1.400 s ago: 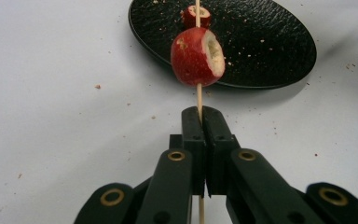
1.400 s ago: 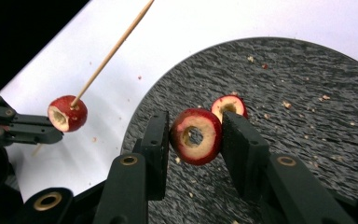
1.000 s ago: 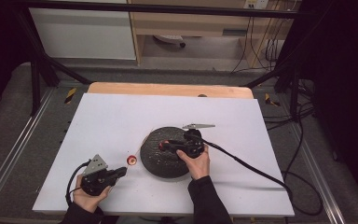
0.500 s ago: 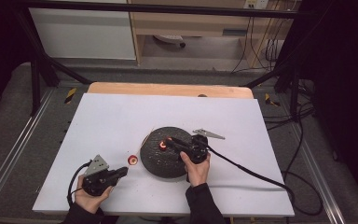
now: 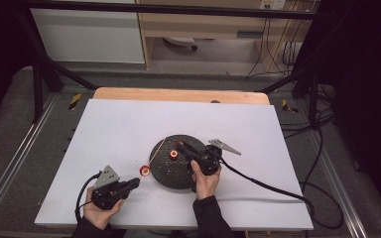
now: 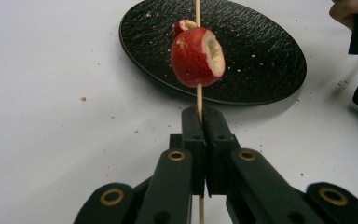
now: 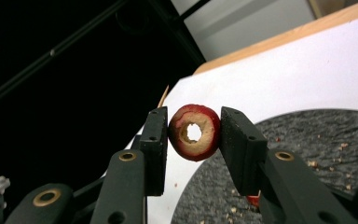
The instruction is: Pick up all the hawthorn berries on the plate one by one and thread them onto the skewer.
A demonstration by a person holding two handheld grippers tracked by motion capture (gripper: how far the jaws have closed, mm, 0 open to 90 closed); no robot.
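Observation:
My left gripper (image 6: 204, 113) is shut on a thin wooden skewer (image 6: 198, 95) that points at the black plate (image 6: 261, 65). A red cored fruit piece (image 6: 197, 57) is threaded on the skewer just beyond the jaws, with a smaller piece (image 6: 182, 25) behind it. In the high view this gripper (image 5: 135, 183) lies near the table's front left, with the skewered fruit (image 5: 144, 171) beside the plate (image 5: 173, 173). My right gripper (image 7: 194, 116) is shut on a red fruit ring (image 7: 194, 132) with a hole through its middle, held over the plate's left part (image 5: 176, 149).
The white table top (image 5: 129, 124) has a wooden edge (image 5: 178, 95) at the back. Crumbs lie scattered on the plate and table. A black cable (image 5: 263, 184) trails from the right gripper to the table's right side. Dark frame bars stand at the back.
The right gripper has turned a little over the plate, fruit ring still between its jaws. The left gripper and skewer have kept still.

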